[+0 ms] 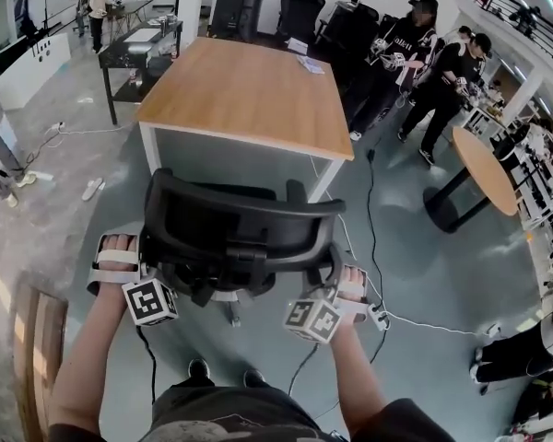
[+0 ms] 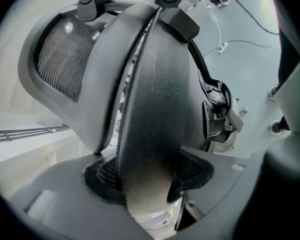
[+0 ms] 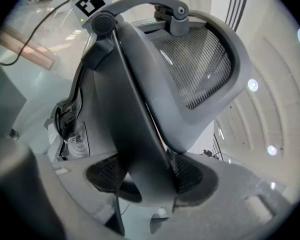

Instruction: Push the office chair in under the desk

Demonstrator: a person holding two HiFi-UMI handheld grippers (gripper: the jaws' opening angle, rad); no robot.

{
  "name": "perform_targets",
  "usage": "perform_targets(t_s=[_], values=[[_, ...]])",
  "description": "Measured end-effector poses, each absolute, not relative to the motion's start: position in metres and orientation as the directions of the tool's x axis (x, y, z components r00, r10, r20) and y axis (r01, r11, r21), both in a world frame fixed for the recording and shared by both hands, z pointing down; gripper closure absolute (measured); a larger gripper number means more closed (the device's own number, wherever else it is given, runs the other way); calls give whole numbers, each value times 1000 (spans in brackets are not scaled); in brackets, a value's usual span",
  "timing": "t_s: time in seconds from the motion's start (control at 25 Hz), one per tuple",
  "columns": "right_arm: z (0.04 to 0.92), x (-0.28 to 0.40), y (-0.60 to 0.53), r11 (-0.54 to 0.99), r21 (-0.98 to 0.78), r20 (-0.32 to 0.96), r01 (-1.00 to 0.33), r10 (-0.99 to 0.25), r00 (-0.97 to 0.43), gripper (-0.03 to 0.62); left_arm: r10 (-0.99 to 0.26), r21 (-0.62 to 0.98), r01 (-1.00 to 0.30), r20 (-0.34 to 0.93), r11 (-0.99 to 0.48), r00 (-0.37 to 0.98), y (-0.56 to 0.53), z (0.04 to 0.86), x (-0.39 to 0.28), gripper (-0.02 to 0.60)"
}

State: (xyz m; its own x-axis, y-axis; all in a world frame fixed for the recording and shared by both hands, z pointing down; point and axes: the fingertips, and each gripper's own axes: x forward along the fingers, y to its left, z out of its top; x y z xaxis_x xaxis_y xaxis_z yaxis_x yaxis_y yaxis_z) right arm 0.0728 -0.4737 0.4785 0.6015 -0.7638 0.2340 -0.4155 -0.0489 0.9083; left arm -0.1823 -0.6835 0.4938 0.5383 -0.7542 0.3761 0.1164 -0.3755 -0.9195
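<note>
The black office chair (image 1: pixel 240 233) stands on the grey floor (image 1: pixel 415 274) just short of the wooden worktop (image 1: pixel 249 90) — seat towards it, wide backrest lying side to side. The left gripper (image 1: pixel 144 263) and right gripper (image 1: pixel 337 284) each have their fingers (image 2: pixel 192 170) clamped on the backrest's edge — people (image 1: pixel 415 53) stand beyond.

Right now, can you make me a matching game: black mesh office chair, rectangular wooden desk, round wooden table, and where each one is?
1 black mesh office chair
2 rectangular wooden desk
3 round wooden table

A far right, beside standing people
B clamped by left gripper and right gripper
C straight ahead, beyond the chair

Pairs: 1-B, 2-C, 3-A
</note>
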Motion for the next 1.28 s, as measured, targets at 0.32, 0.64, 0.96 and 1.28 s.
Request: perform_targets(t_s=[0.32, 0.64, 0.96, 1.28], values=[[476, 78, -509, -71, 907, 231, -414, -741, 631, 332, -732, -920, 135, 375, -367, 568, -732, 492, -167, 284], [488, 86, -526, -89, 903, 237, -420, -712, 661, 333, -708, -923, 151, 371, -355, 601, -766, 504, -142, 284], [476, 136, -598, -91, 907, 238, -412, -696, 678, 333, -694, -926, 150, 361, -347, 624, -835, 494, -93, 279], [477, 196, -643, -96, 904, 242, -416, -687, 685, 332, -710, -927, 135, 357, -350, 607, -869, 496, -43, 278]])
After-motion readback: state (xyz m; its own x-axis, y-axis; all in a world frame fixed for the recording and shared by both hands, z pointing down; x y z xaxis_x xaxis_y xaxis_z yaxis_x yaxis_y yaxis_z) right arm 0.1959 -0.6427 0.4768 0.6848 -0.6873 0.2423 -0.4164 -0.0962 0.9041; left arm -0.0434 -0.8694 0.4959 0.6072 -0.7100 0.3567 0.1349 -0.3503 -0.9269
